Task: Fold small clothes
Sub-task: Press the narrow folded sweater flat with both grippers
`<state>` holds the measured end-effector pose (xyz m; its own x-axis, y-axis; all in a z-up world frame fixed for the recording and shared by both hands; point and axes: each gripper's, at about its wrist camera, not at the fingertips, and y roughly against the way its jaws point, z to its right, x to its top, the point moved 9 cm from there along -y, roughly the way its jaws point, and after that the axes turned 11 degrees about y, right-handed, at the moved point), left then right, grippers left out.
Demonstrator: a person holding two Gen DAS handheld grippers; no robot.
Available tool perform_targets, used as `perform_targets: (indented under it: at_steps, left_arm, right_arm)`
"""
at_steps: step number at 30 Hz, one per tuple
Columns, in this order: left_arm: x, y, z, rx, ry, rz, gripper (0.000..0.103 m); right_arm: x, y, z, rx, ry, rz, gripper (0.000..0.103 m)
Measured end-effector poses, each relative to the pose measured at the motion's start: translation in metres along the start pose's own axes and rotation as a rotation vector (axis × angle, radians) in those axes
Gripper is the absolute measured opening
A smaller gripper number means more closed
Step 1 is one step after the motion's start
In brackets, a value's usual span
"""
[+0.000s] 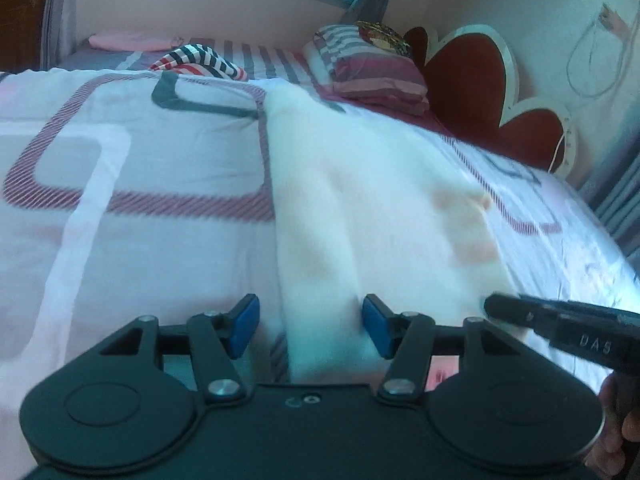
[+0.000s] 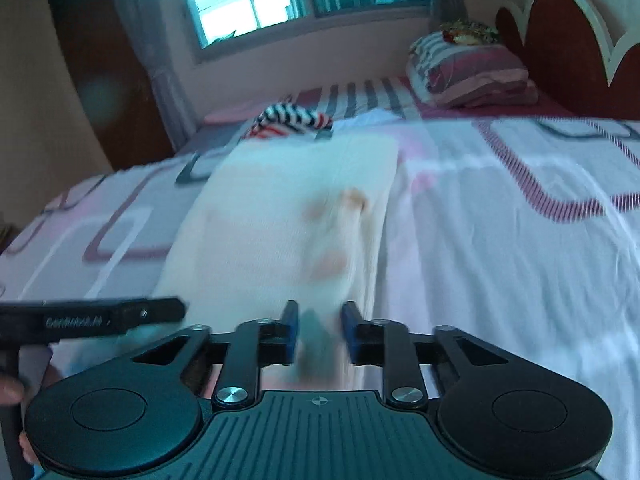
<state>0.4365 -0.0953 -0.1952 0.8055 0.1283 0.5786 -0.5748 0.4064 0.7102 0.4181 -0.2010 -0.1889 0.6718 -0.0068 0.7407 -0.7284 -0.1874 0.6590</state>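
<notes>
a: where do we have the white garment [image 1: 372, 216]?

b: it lies spread on the patterned bedspread [image 1: 120, 208], stretching away from both our claws. its near edge sits between the blue pads of our left gripper [image 1: 310, 326], whose jaws stand wide apart with cloth running into the gap but not pinched.

a: and our right gripper [image 2: 320, 332]?

b: its jaws stand narrower, partly apart, and the near hem of the garment passes between the pads [image 2: 291, 330]. the picture is blurred there, so we cannot tell whether the cloth is gripped.

a: do our claws see each other?

b: yes. from the left wrist view our right gripper [image 1: 560, 326] juts in just right of the left claw, tip over the garment's near corner. from the right wrist view our left gripper [image 2: 96, 318] reaches in at the left.

a: anything farther ahead?

b: beyond the garment's far end lies a striped red, white and dark cloth [image 2: 292, 120], and far ahead to the right a folded stack of bedding [image 2: 476, 76] beside the red headboard [image 2: 568, 24].
</notes>
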Motion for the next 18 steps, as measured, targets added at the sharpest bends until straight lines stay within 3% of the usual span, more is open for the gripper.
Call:
perform_targets:
  at_steps: [3, 7, 13, 18]
  left_arm:
    - [-0.01, 0.007, 0.0, 0.012, -0.028, 0.012, 0.056]
    - [-0.004, 0.013, 0.002, 0.027, -0.045, 0.01, 0.055]
    - [0.071, 0.005, 0.007, 0.025, -0.02, 0.134, 0.055]
    - [0.111, -0.04, 0.012, 0.02, 0.025, 0.125, 0.055]
  right_arm:
    - [-0.022, -0.002, -0.005, -0.012, 0.027, -0.031, 0.016]
    - [-0.015, -0.002, 0.0, 0.001, -0.019, -0.031, 0.016]
    - [0.043, 0.001, 0.025, -0.038, -0.03, 0.093, 0.016]
    - [0.089, -0.045, 0.034, -0.035, -0.011, 0.125, 0.016]
